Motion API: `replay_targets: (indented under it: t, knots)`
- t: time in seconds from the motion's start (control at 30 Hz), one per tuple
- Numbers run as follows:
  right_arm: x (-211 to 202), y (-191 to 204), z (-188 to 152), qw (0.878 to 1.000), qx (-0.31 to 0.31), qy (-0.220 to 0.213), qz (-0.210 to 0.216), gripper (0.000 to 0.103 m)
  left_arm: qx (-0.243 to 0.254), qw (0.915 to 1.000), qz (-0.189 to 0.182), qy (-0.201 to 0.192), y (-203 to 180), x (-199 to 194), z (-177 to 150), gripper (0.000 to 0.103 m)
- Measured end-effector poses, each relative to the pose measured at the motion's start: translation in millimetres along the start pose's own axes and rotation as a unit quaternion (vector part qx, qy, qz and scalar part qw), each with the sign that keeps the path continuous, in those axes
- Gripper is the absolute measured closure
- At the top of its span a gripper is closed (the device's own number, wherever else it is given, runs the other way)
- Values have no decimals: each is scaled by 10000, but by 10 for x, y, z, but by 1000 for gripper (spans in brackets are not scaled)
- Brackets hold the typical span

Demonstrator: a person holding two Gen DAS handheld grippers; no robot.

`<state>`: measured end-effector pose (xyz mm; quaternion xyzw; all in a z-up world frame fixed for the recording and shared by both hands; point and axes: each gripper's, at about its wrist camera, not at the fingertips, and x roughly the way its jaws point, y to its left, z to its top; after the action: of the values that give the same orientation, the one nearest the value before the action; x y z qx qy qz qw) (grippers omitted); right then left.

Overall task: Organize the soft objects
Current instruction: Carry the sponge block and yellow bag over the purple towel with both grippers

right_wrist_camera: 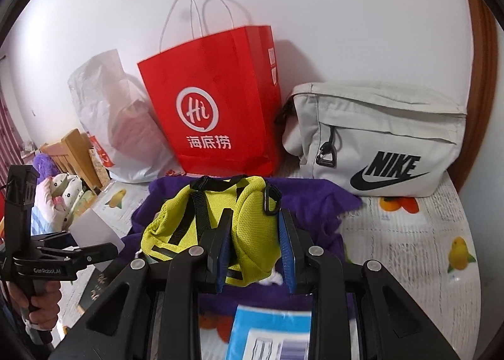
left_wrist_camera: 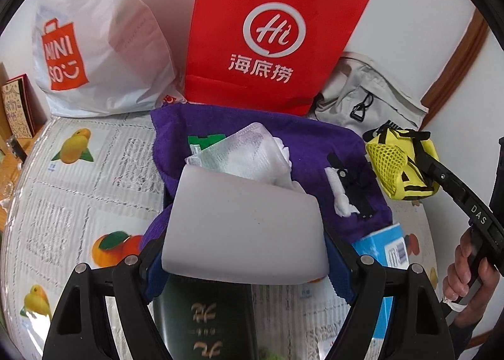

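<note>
My left gripper (left_wrist_camera: pixel 245 234) is clamped wide on a pale grey foam block (left_wrist_camera: pixel 244 227), held above the purple towel (left_wrist_camera: pixel 315 145) in the middle of the fruit-print tablecloth (left_wrist_camera: pixel 78 177). My right gripper (right_wrist_camera: pixel 256 252) pinches a yellow mesh pouch (right_wrist_camera: pixel 217 218) with black straps over the same towel. Against the far wall I read "MINISO" on the white plastic bag (left_wrist_camera: pixel 94 54) at left, "Hi" and 海底捞 on the red paper bag (right_wrist_camera: pixel 217 107), and "NIKE" on the grey pouch (right_wrist_camera: pixel 378 139) at right. The right gripper's arm says "DAS"; the left one says "GenRoboLAI".
</note>
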<state>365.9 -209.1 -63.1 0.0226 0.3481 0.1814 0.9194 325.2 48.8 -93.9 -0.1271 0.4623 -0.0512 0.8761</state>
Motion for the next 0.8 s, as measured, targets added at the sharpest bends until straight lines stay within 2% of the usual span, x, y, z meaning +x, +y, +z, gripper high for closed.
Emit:
replay_targets:
  t: [0.43, 0.8]
  knots:
    - [703, -276, 20, 9981, 78, 583, -183, 74, -180, 9988, -52, 459, -11, 546, 227, 22]
    - [1060, -399, -93, 9936, 155, 1101, -199, 74, -191, 9970, -47, 755, -8, 840, 242, 22]
